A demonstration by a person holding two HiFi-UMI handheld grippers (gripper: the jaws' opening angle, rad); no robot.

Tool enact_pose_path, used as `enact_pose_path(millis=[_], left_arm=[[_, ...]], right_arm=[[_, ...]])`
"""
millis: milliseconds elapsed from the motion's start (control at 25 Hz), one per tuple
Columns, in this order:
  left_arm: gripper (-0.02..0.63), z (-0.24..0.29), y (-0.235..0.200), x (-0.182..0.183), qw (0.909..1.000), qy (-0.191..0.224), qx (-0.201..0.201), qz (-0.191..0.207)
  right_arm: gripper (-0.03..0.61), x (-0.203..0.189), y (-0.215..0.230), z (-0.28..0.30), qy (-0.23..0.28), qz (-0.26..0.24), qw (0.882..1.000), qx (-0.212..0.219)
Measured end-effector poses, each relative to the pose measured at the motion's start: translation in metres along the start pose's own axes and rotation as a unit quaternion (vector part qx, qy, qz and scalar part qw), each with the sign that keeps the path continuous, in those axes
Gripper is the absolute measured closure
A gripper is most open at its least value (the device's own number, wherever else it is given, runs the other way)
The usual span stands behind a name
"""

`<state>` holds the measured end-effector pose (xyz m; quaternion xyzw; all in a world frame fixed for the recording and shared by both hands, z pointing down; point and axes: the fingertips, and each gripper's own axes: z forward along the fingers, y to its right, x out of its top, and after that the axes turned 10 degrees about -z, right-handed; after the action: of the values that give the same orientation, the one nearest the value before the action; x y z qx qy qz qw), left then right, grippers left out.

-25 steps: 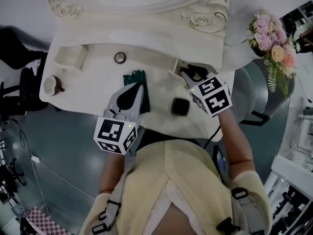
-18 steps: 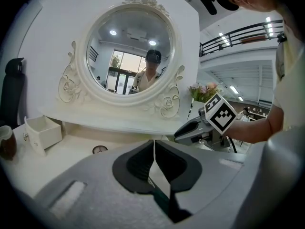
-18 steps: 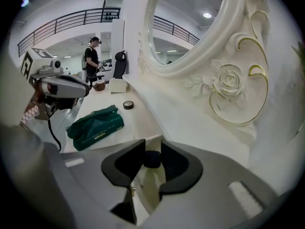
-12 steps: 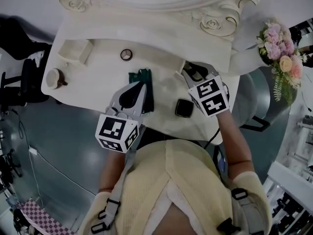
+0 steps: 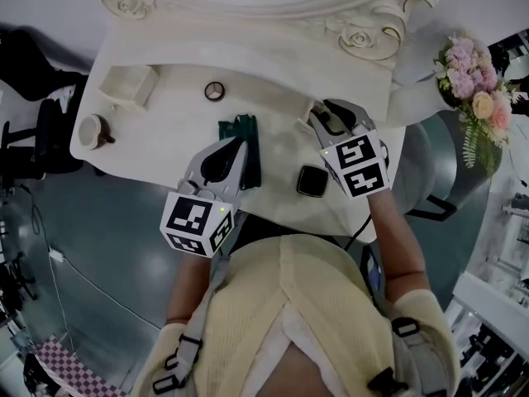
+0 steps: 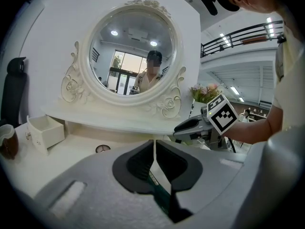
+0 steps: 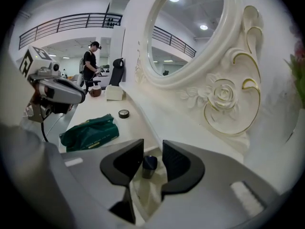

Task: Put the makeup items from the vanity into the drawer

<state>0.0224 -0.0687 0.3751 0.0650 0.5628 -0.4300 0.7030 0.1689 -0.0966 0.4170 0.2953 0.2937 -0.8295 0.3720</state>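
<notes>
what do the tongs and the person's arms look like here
The left tongs and right tongs are light grey moulded shells with black ribbed pads. Each carries a white cube of black square markers with a small green light. The person wears a pale yellow short-sleeved top under black-buckled harness straps.

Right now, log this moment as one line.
left tool: shut, empty, near green pouch | right tool: jaws just opening, apart around dark tube | tube: standing in drawer
</notes>
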Motion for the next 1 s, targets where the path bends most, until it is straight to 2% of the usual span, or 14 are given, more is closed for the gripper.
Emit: enact_pose_path(millis=[520,760,1000], left_arm=[[0.598,-0.003,0.014,0.006,0.9997,0.006,-0.019,0.012],[0.598,-0.002,0.026,0.007,0.9992,0.007,-0.037,0.016],[0.598,-0.001,0.039,0.006,0.9982,0.004,-0.054,0.024]], right_arm=[[0.445,0.02,0.0,-0.059,0.076,0.036,0.996,-0.011],[0.398,0.025,-0.01,-0.096,0.108,0.04,0.993,0.008],[0.346,0.021,-0.025,-0.121,0.115,0.025,0.993,0.028]])
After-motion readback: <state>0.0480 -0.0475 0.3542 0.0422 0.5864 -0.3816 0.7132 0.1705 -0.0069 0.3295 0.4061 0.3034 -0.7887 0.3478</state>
